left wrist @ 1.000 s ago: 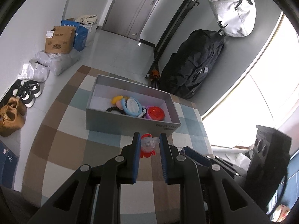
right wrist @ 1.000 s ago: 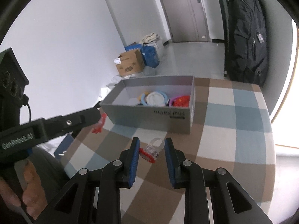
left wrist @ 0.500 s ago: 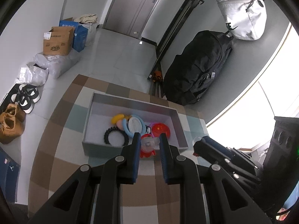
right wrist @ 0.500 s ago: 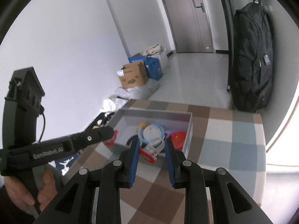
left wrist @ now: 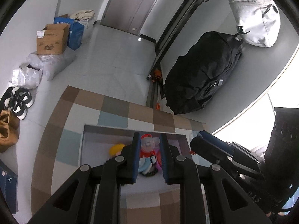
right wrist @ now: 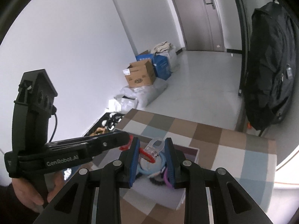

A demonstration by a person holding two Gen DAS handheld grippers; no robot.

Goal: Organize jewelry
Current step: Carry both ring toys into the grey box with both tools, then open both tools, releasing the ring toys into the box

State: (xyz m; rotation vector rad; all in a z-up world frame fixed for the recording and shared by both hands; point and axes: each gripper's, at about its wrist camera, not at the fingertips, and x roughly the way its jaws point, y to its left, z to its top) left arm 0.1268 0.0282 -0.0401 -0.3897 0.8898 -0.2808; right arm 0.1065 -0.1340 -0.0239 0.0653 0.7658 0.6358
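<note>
My left gripper is shut on a clear and red toy ring and holds it above the grey box. My right gripper is shut on a second clear ring with a red piece, also above the box. Inside the box lie a yellow piece, a light blue ring, a purple band and a black beaded bracelet. The right gripper shows at the right of the left wrist view; the left gripper shows at the left of the right wrist view.
The box sits on a checked cloth over a table. On the floor beyond are cardboard boxes, plastic bags, shoes and a black bag against the wall.
Both grippers have moved forward and up with their rings, from in front of the box to over its inside. The box now lies low in both views.
</note>
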